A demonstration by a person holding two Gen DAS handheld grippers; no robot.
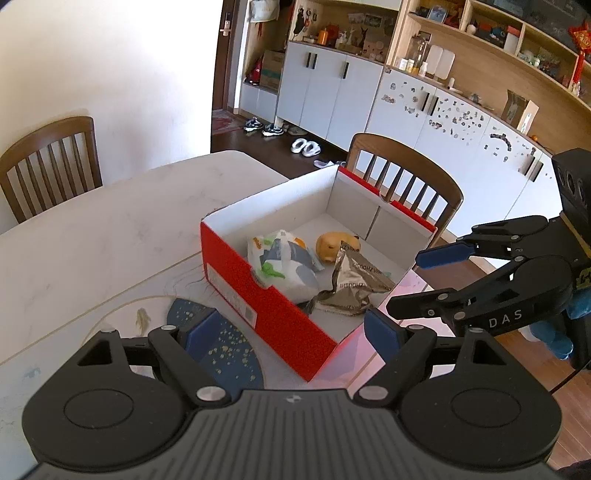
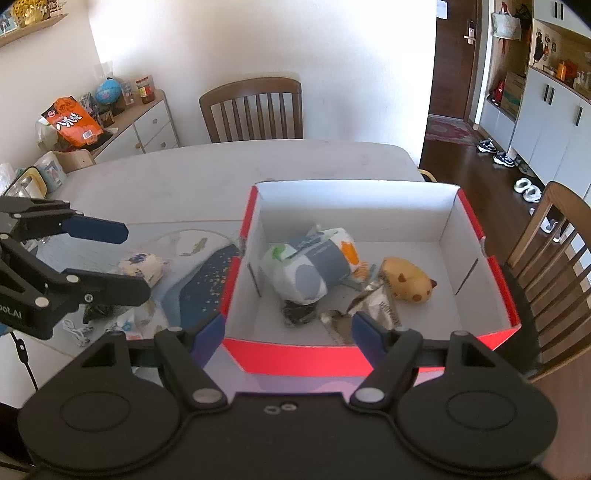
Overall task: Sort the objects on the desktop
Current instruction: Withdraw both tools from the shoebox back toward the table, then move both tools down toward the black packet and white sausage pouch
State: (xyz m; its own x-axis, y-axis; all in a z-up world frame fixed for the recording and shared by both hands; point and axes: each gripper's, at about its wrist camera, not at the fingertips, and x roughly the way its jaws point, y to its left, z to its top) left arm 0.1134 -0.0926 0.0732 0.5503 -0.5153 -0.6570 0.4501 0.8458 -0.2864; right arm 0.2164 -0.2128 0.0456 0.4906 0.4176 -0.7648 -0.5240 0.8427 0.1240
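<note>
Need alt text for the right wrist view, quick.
Open red box on the table holds a tissue pack, foil wrapper and yellow toy. Both grippers, right and left, are open and empty.

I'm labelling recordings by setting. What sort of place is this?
Most likely a home dining area: a table with wooden chairs round it, shoes on the floor by white cabinets, and shelves of household bits.
</note>
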